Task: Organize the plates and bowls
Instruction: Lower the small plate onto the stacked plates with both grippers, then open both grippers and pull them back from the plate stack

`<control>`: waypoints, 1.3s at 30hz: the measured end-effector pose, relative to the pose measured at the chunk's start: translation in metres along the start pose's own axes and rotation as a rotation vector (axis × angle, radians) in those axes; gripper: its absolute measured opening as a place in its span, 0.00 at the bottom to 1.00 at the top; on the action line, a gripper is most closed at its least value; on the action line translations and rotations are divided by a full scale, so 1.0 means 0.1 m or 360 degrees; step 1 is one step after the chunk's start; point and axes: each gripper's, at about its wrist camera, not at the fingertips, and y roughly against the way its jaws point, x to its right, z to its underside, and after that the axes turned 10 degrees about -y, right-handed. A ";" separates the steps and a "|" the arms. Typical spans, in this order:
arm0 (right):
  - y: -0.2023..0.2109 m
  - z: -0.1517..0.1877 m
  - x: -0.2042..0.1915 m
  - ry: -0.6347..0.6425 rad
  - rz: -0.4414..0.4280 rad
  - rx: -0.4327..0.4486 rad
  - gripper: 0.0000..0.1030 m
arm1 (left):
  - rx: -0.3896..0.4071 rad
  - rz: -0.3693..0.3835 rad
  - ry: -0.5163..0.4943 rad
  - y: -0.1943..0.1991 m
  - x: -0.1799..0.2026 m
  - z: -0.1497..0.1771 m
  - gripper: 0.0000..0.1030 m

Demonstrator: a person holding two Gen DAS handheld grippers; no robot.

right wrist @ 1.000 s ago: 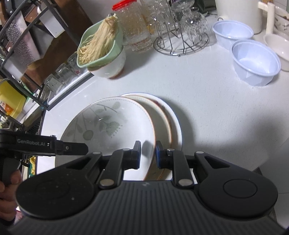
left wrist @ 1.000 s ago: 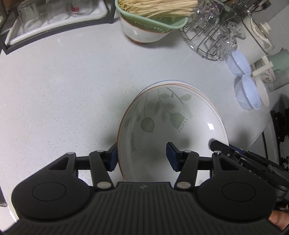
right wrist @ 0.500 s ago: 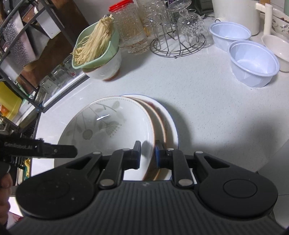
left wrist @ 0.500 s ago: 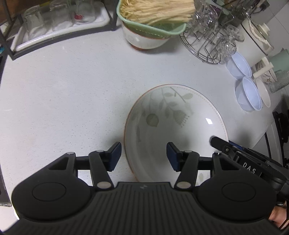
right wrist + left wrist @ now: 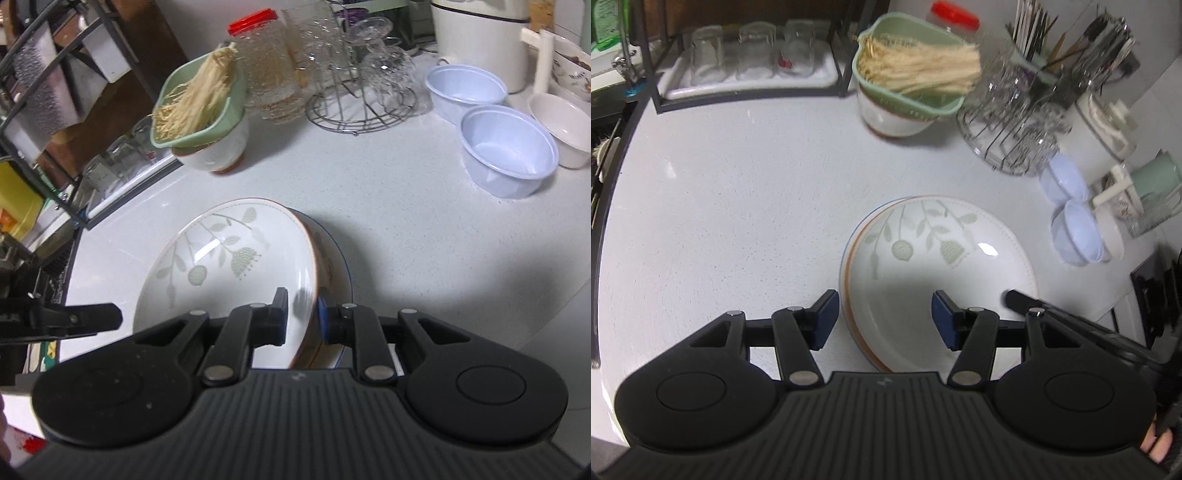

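Note:
A white deep plate with green leaf prints [image 5: 942, 266] lies on top of a stack of rimmed plates [image 5: 334, 258] on the white counter. My right gripper [image 5: 301, 319] is closed on the leaf plate's [image 5: 229, 266] near right rim, one pad inside and one outside. Its jaws are opening slightly, with the rim still pinched between them. One of its fingers shows at the plate's right edge [image 5: 1019, 297] in the left wrist view. My left gripper [image 5: 882, 317] is open above the plate's near left rim and holds nothing.
A green strainer of noodles [image 5: 908, 74] sits on a bowl at the back. Beside it stands a wire rack of glasses [image 5: 1008, 125]. Two pale blue plastic bowls [image 5: 506, 151] and a white bowl [image 5: 561, 125] are at the right. A tray of glasses [image 5: 746, 55] is at the back left.
My left gripper has drawn back and up off the leaf plate's left rim, so more of the counter shows. The right gripper has stayed on the plate's right rim.

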 end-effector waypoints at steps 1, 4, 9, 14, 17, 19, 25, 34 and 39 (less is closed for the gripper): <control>0.00 0.00 0.00 0.0019 -0.0007 -0.0006 0.20 | 0.0027 -0.0008 0.0004 0.05 0.02 0.03 0.60; -0.01 -0.02 0.00 0.0072 -0.0011 -0.0032 0.18 | 0.0086 -0.0043 0.0014 0.18 0.09 0.12 0.60; 0.05 -0.05 0.02 0.0101 0.0075 -0.0009 0.20 | 0.0142 -0.0053 0.0038 0.36 0.13 0.26 0.60; 0.13 -0.04 0.05 0.0072 0.0113 0.0006 0.20 | 0.0190 -0.0048 -0.0017 0.49 0.17 0.27 0.60; 0.22 -0.05 0.01 0.0052 0.0120 0.0021 0.20 | 0.0218 -0.0042 -0.0055 0.58 0.20 0.24 0.60; 0.33 -0.06 -0.05 0.0052 0.0099 0.0042 0.20 | 0.0251 -0.0035 -0.0074 0.65 0.20 0.22 0.60; 0.68 -0.06 -0.31 0.0101 0.0047 0.0148 0.20 | 0.0321 -0.0013 -0.0152 0.86 0.18 0.14 0.60; 1.02 0.05 -0.81 0.0202 -0.0015 0.0235 0.20 | 0.0403 0.0017 -0.0199 1.09 -0.04 0.10 0.60; 1.10 0.14 -1.03 0.0258 -0.0034 0.0274 0.20 | 0.0470 0.0007 -0.0234 1.20 -0.16 0.10 0.60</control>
